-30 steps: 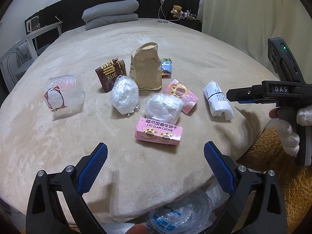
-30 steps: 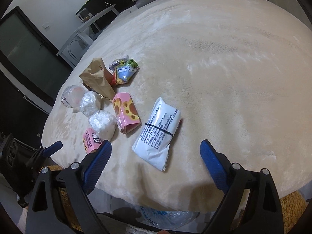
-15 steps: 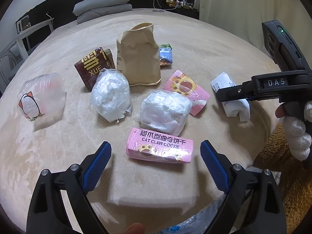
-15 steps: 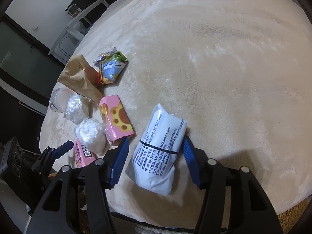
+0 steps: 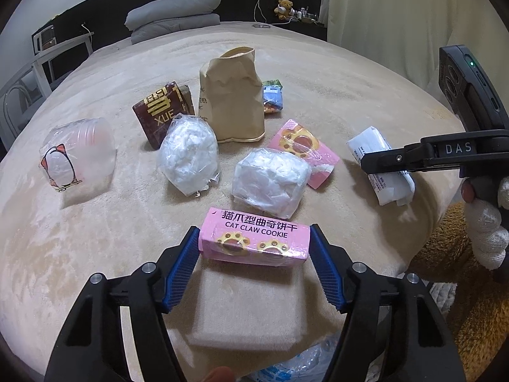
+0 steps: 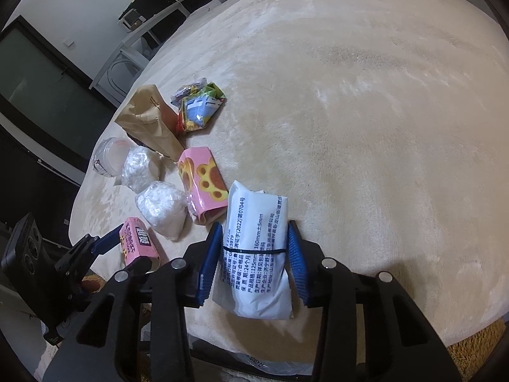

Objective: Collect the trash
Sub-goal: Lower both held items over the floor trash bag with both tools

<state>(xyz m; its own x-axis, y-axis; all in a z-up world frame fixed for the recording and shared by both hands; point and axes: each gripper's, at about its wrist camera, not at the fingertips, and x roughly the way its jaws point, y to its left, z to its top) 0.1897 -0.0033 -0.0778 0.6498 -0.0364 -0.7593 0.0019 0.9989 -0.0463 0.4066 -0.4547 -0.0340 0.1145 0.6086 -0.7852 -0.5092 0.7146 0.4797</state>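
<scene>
On the beige bed cover point(image 5: 95, 222) lies a pink "CAT CLAW COOKIE" box point(image 5: 254, 238). My left gripper point(image 5: 254, 232) straddles it, jaws closing, and both blue pads touch its ends. A white printed pack point(image 6: 254, 254) with a black band sits near the bed's edge. My right gripper point(image 6: 254, 224) is closing on it, and its pads squeeze the pack's sides. The left wrist view shows the same pack point(image 5: 381, 172) behind the right gripper point(image 5: 369, 162), which a gloved hand point(image 5: 486, 232) holds.
Behind the box lie two clear bags of white stuff point(image 5: 189, 152) point(image 5: 270, 178), a pink paw-print box point(image 5: 302, 146), a brown paper bag point(image 5: 233, 102), a dark "XUE" box point(image 5: 162, 111), a colourful wrapper point(image 5: 272, 98) and a clear cup point(image 5: 76, 156). A plastic bag point(image 5: 302, 363) hangs below the bed edge.
My left gripper came forward and down over the cookie box and its jaws narrowed onto it. The right gripper's jaws closed from wide open onto the white pack.
</scene>
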